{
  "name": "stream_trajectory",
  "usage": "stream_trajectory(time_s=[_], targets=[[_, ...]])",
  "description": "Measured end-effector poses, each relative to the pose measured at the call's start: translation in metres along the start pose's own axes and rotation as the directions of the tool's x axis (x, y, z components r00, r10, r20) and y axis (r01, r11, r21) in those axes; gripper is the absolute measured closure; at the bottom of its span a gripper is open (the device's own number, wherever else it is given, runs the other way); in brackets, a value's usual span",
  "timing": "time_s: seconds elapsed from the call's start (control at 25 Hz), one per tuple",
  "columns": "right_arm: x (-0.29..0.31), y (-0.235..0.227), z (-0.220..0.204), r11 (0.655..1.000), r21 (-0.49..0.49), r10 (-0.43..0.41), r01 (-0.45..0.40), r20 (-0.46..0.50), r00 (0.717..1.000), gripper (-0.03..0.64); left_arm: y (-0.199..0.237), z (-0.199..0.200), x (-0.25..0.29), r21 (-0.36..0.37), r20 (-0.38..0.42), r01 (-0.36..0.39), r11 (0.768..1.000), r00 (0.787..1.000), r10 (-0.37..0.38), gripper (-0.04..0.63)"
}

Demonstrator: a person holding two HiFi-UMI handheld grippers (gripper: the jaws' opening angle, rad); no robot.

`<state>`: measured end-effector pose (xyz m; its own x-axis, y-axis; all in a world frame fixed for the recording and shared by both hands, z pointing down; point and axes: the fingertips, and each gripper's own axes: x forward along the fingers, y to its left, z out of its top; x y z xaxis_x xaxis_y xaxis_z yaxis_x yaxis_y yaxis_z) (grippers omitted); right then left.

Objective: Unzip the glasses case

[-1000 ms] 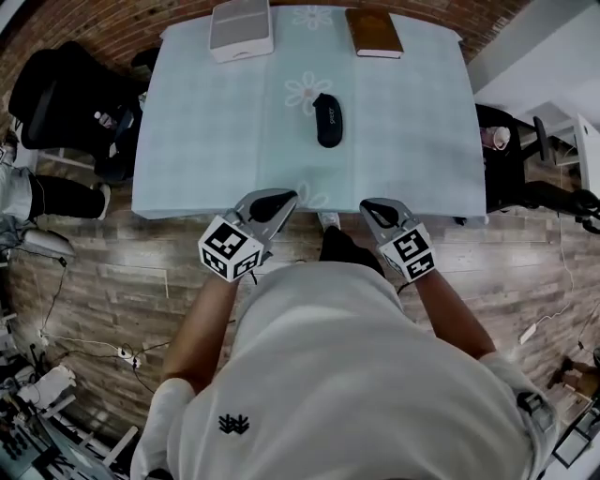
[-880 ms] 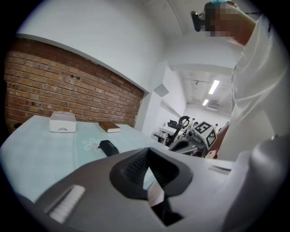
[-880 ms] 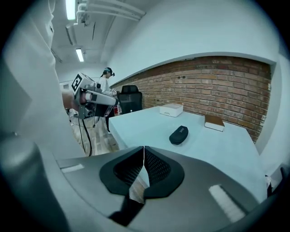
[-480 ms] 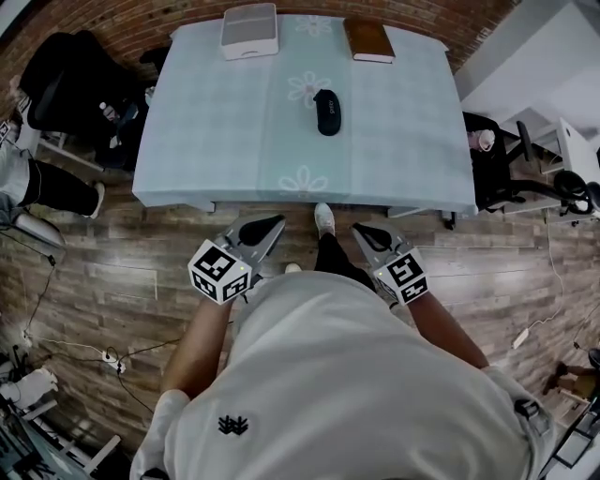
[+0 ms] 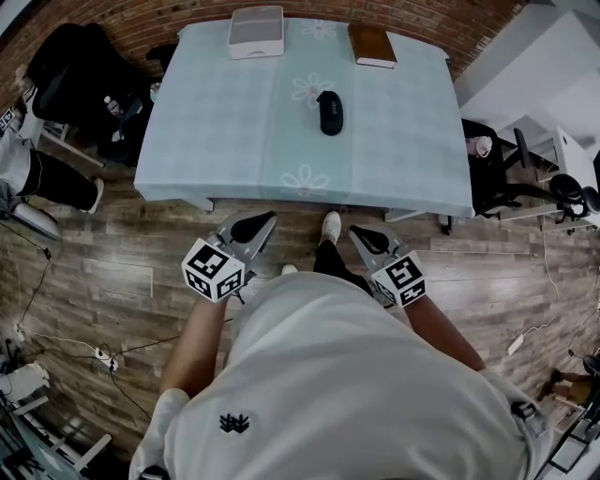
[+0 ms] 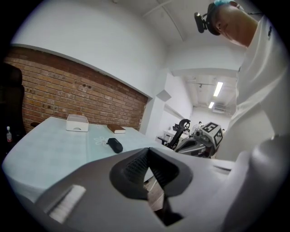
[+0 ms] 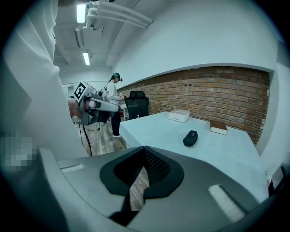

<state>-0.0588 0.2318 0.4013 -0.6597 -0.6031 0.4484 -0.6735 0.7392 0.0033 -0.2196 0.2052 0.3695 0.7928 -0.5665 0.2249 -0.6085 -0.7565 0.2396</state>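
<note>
The black glasses case (image 5: pixel 330 112) lies zipped on the light blue tablecloth (image 5: pixel 234 131), a little behind the table's middle. It also shows small and far off in the left gripper view (image 6: pixel 114 145) and the right gripper view (image 7: pixel 190 138). My left gripper (image 5: pixel 253 225) and right gripper (image 5: pixel 366 237) hang over the wooden floor, short of the table's near edge and close to my body. Both are shut and hold nothing; the left gripper's (image 6: pixel 147 152) and right gripper's (image 7: pixel 145 149) jaws meet at the tips.
A white box (image 5: pixel 257 19) and a brown book (image 5: pixel 372 44) sit at the table's far edge. Black chairs (image 5: pixel 66 84) stand at the left and another chair (image 5: pixel 497 159) at the right. A second person (image 7: pixel 115 102) stands beyond the table.
I have backed away from the table. Both grippers, which were at the near table edge, now hang over the floor farther from the case.
</note>
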Motion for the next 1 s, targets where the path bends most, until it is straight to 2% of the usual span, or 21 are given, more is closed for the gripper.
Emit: stream_trajectory(time_s=[1.0], targets=[[-0.005, -0.010, 0.009, 0.998, -0.057, -0.036, 0.037, 0.014, 0.999, 0.615, -0.010, -0.003, 0.006, -0.014, 0.005, 0.016, 1.000, 1.000, -0.016, 0.540]])
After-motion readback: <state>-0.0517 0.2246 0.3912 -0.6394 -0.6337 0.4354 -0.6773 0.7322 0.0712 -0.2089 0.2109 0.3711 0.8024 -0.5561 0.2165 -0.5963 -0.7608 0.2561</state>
